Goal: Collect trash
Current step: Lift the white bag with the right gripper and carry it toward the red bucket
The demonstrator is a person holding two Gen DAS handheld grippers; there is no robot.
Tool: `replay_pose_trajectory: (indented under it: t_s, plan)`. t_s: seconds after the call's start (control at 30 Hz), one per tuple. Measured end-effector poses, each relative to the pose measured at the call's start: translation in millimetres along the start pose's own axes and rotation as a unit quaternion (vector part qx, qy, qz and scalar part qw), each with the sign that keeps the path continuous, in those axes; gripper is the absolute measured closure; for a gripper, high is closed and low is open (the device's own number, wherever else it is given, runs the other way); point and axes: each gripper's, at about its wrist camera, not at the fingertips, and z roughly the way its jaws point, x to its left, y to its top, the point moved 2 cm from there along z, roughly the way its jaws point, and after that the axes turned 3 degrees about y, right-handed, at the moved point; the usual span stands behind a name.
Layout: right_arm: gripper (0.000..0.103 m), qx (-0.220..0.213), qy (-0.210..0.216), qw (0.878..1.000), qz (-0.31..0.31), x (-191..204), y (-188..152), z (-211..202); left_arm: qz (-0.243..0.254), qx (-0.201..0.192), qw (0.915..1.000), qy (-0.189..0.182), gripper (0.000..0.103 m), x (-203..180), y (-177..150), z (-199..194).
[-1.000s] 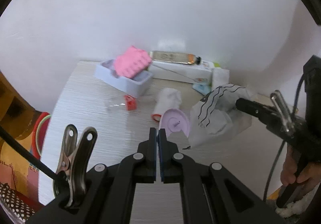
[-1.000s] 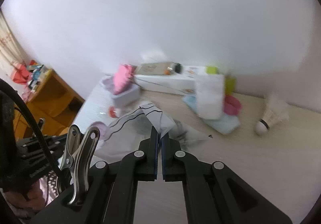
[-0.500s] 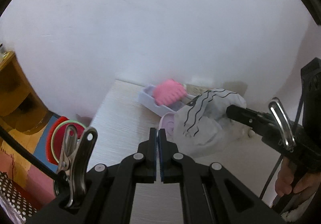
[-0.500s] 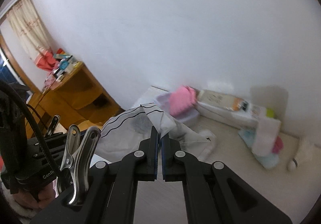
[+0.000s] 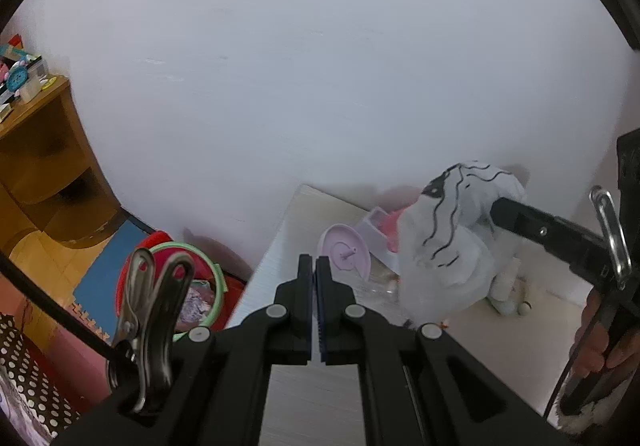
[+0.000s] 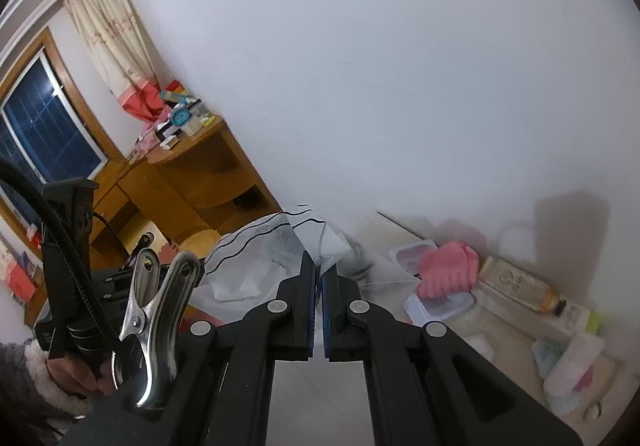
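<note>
Left wrist: left gripper [image 5: 314, 266] jaws sitting together, gripping nothing, above the table edge [image 5: 280, 246]; plastic bag [image 5: 444, 246] hanging from the right gripper. Right wrist: right gripper [image 6: 319, 272] pinching the bag's edge [image 6: 280, 246], jaws clamped on it, bag hanging off the table.

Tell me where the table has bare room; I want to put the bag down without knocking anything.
Bare wood lies on the table along its near left edge, just ahead of the shut left gripper, short of the lilac lid. Beyond the lid it is crowded: the tray with the pink sponge, and the bottle by the wall.
</note>
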Motion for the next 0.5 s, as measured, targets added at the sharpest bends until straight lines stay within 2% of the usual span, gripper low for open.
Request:
replay_pose_trajectory:
  t_s: [0.5]
  plan:
    - [0.1, 0.039, 0.016, 0.999, -0.024, 33.5, 25.4, 61.1, -0.068, -0.004, 0.9974, 0.024, 0.102, 74.5, 5.6, -3.8]
